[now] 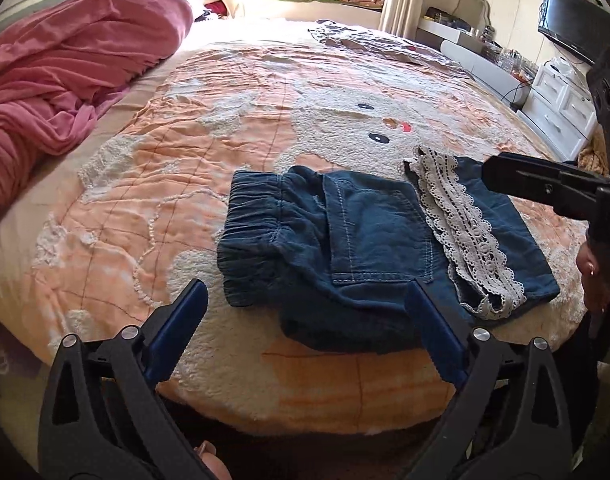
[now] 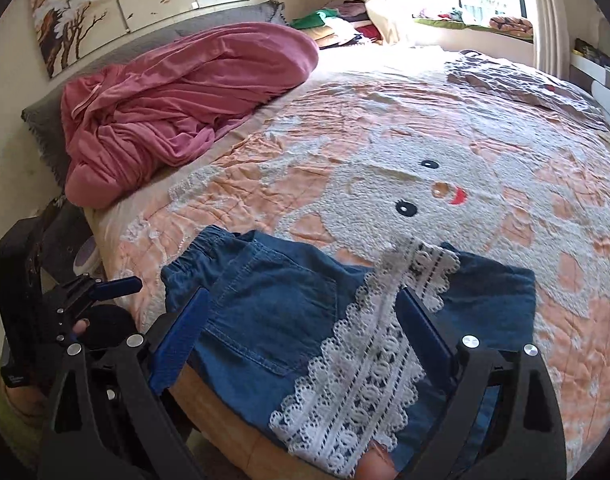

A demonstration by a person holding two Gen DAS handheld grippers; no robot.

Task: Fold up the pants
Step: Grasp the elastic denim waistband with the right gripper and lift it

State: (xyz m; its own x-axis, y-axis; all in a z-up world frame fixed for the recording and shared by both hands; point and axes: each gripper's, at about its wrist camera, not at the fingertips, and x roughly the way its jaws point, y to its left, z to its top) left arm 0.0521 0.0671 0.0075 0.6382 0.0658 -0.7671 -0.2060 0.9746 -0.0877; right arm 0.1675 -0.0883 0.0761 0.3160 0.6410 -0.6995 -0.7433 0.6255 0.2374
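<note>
Pants (image 1: 369,240) folded; both tongs spread

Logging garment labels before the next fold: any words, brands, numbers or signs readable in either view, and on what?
None readable.
Pants: no tag or print showing, only lace.
Left claw body: small pale marking, too blurred to read.
Bedspread: cartoon face, no lettering.
TV: screen shows no legible text.
</note>
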